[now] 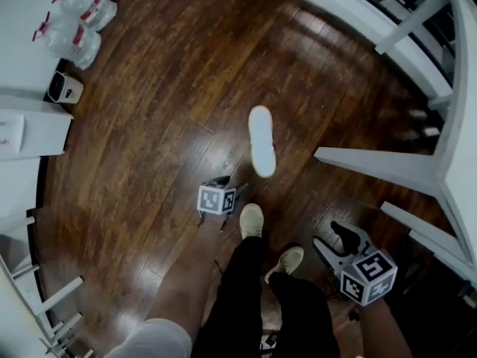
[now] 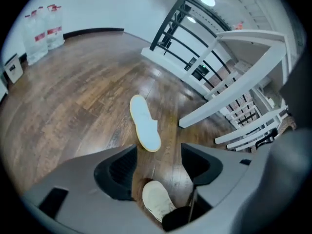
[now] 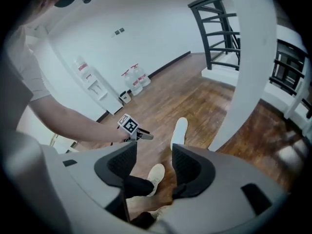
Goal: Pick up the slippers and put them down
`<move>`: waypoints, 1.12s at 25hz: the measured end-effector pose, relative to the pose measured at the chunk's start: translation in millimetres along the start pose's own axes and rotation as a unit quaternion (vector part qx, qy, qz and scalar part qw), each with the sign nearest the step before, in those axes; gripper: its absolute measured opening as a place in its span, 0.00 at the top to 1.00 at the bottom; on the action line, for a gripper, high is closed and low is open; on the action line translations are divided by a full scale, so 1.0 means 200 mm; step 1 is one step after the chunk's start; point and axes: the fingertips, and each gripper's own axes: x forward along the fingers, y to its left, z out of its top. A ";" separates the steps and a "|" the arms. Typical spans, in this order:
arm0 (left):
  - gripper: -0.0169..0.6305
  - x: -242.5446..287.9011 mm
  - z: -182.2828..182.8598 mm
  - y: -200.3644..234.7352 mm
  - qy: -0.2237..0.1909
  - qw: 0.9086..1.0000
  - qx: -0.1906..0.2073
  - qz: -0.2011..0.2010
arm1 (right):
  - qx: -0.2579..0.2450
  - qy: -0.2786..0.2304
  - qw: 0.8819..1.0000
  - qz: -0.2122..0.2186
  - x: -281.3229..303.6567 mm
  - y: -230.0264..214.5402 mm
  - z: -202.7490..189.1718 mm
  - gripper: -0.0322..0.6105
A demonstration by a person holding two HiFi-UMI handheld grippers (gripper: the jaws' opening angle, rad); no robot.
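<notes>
A single white slipper (image 1: 261, 140) lies flat on the dark wooden floor, just ahead of the person's feet. It also shows in the left gripper view as a pale slipper (image 2: 145, 123) and in the right gripper view as a small slipper (image 3: 180, 131). My left gripper (image 1: 226, 183) hangs above the floor short of the slipper's near end, open, with only floor and a shoe visible between its jaws (image 2: 158, 165). My right gripper (image 1: 333, 241) is further back at the right, also open and holding nothing (image 3: 153, 162). I see no second slipper.
The person's two pale shoes (image 1: 251, 221) stand between the grippers. White angled beams (image 1: 380, 166) and a railing frame crowd the right side. Water bottles (image 1: 78, 21), a small bin (image 1: 63, 88) and a white cabinet (image 1: 30, 129) line the left wall.
</notes>
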 end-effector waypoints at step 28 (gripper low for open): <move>0.55 -2.69 0.21 -3.96 -0.197 0.879 0.388 -0.194 | 0.035 -0.320 0.924 -0.205 -3.55 0.48 -0.40 0.59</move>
